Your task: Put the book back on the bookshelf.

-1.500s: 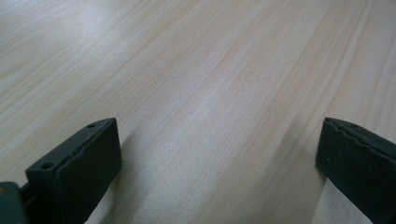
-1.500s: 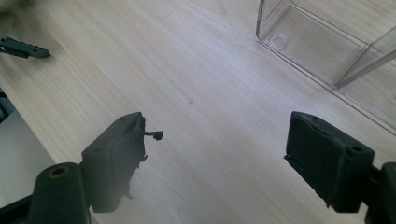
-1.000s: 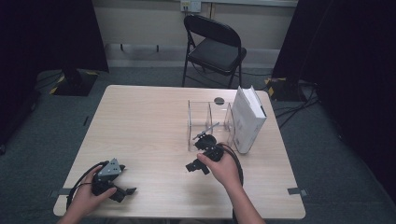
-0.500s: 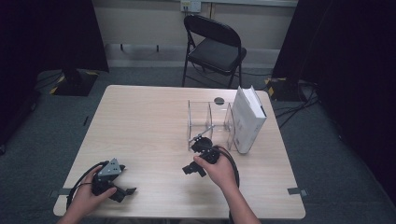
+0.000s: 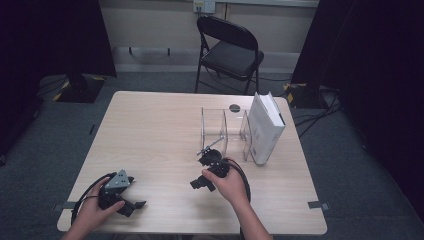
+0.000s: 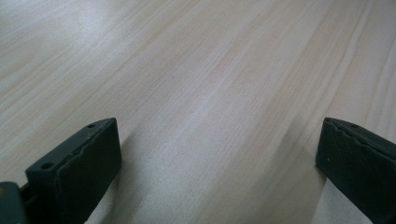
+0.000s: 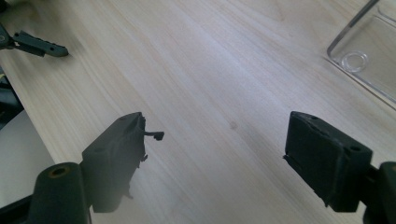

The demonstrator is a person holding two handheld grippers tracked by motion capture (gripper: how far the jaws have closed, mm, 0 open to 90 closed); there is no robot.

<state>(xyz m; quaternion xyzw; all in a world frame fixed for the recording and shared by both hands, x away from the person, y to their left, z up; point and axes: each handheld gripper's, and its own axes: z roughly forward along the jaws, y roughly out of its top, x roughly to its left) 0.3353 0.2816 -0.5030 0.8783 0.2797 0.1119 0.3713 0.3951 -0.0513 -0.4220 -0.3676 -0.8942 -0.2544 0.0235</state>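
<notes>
My left gripper [image 5: 136, 192] rests near the table's front left corner, held by a hand. In the left gripper view its gripper [image 6: 219, 163] stands open, with bare wood between the jaws. My right gripper [image 5: 199, 171] sits mid-table toward the front, just in front of a clear acrylic stand [image 5: 222, 131]. In the right gripper view its gripper [image 7: 219, 158] is open with nothing between the fingers. The stand's clear base [image 7: 364, 60] shows at the upper right there, and a jaw of the other gripper [image 7: 39, 46] at the upper left.
A thick white book [image 5: 265, 127] stands upright against the stand's right side. A small black round object [image 5: 234, 107] lies near the table's far edge. A black folding chair [image 5: 227, 55] stands beyond the wooden table [image 5: 150, 125]. Cables trail from both grippers.
My right gripper has drawn slightly back from the clear stand, toward the front and left. The left gripper has not moved.
</notes>
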